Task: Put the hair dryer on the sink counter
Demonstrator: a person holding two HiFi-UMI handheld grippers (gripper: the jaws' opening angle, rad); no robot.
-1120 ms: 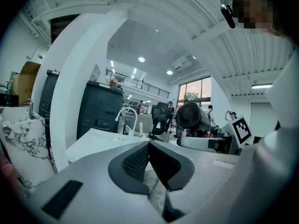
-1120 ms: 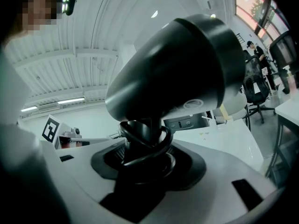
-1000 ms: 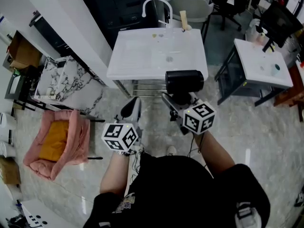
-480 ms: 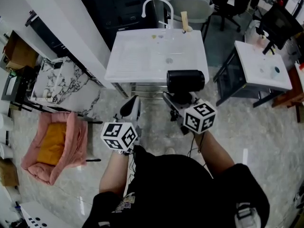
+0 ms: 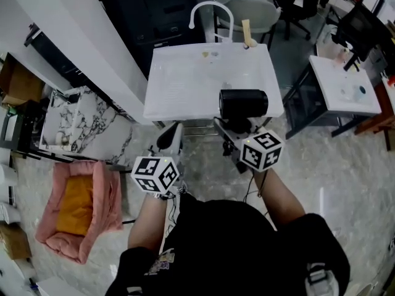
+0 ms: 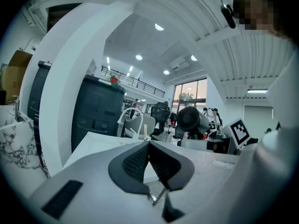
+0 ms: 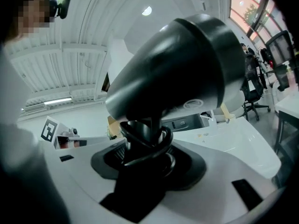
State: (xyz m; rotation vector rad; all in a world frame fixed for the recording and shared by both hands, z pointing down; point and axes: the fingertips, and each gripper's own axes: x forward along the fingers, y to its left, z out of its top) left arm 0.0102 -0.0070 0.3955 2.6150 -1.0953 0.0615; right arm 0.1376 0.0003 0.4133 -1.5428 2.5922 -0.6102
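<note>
Print on the hair dryer (image 7: 187, 64) is seen only as a small round mark on the barrel, too blurred to be read. Square black-and-white patterns are carried on the left marker cube (image 5: 155, 176) and the right marker cube (image 5: 261, 150).

The right gripper (image 7: 145, 148) is closed on the dryer's black handle, and its jaws are kept part-way apart by that handle. What appears to be a glossy black cord (image 7: 161, 141) is looped around the handle at the grip. The left gripper (image 6: 148, 146) is closed and empty: its dark ribbed pads (image 6: 135, 162) are pressed together at the tips.

In the head view the dryer is carried with its barrel level and crosswise, over the near right edge of the sink counter (image 5: 185, 85). Whether the counter is touched cannot be told.

The dryer is matte black, with a thick cylindrical barrel set on a narrower handle. The counter is smooth, white and rectangular, and a white arched faucet (image 5: 210, 8) is mounted at its far edge. Both gripper bodies are made of smooth light-grey plastic. A pale, glossy, marbled floor (image 5: 345, 184) is seen below.
</note>
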